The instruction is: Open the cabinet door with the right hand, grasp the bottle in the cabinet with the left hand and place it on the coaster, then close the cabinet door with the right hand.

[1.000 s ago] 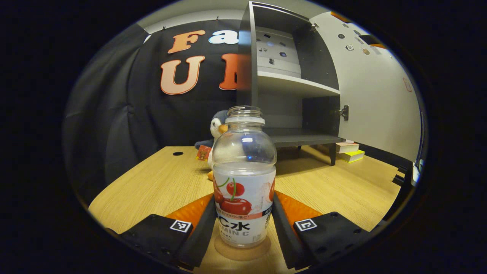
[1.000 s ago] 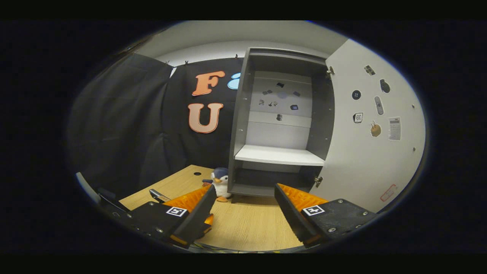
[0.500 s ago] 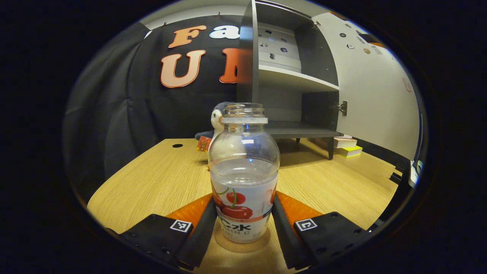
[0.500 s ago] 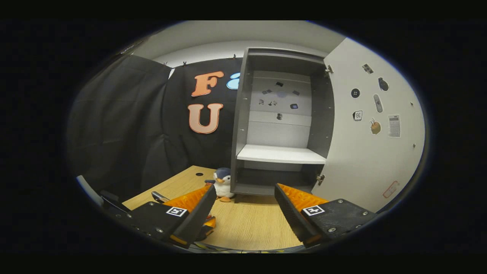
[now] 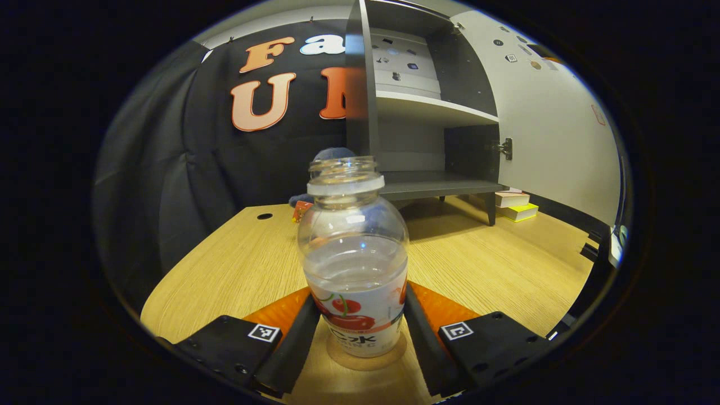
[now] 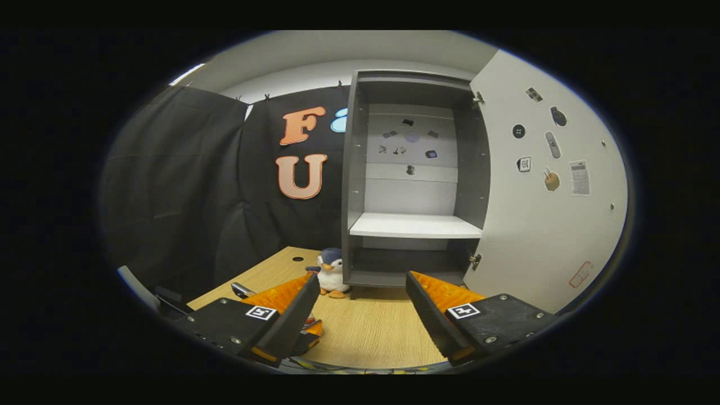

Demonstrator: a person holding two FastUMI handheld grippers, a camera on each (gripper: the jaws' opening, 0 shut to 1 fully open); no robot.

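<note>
Left gripper (image 5: 360, 332) sits low centre in the left gripper view, fingers (image 5: 292, 343) on either side of the bottle (image 5: 353, 264); they look to be right against the label on both sides, but whether they press on it or have just let go I cannot tell. Bottle is upright, uncapped, clear with a little liquid, cherry label, standing on the round coaster (image 5: 367, 360) on the wooden table (image 5: 225, 270), bottom centre of frame. Coaster rim shows in front of the bottle base, between the fingers. Cabinet (image 5: 416, 112) is upper centre-right behind the bottle, well apart from it, shelves bare, cabinet door (image 5: 554, 129) swung wide open to the right on its hinge. A plush penguin (image 5: 329, 154) is mostly hidden behind the bottle neck. Stack of books (image 5: 514, 205) lies under the cabinet's right side, mid right. In the right gripper view the right gripper (image 6: 360, 315) is bottom centre, jaws wide apart, holding nothing, above the table (image 6: 371, 332). Cabinet (image 6: 413, 180) is centre frame, straight ahead and well apart from the fingertips; door (image 6: 551, 197) is open, filling the right side, small stickers on its inner face. Penguin (image 6: 331, 273) stands on the table just left of the cabinet foot, centre-left.
</note>
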